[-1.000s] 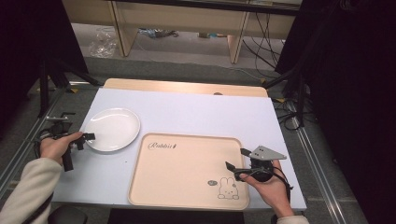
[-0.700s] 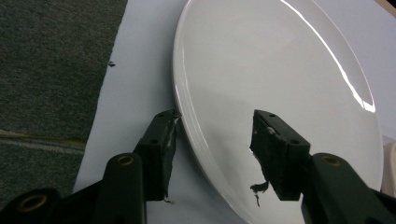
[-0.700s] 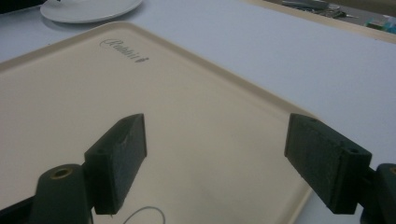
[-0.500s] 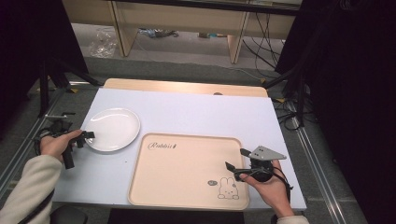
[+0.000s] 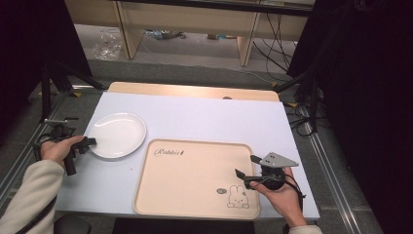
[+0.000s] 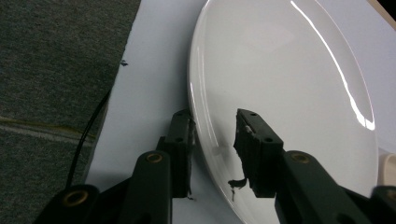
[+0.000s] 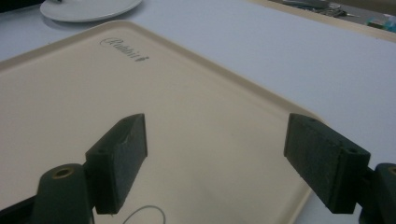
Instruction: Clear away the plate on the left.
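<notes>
White tabletop (image 5: 204,117), dark floor beyond. Beige rabbit tray (image 5: 195,178) at near centre; right gripper (image 5: 246,165) over its right edge, jaws spread wide, holding nothing. White plate (image 5: 117,135) at left; left gripper (image 5: 90,142) straddles its near-left rim, jaws apart, rim between them, not clamped.

High view from above the person's side, facing forward and down over the pale blue table (image 5: 204,117), left gripper view close on the round white plate (image 6: 280,93), right gripper view low across the beige rabbit-print tray (image 7: 187,121), plate (image 7: 88,9) shared far off.
</notes>
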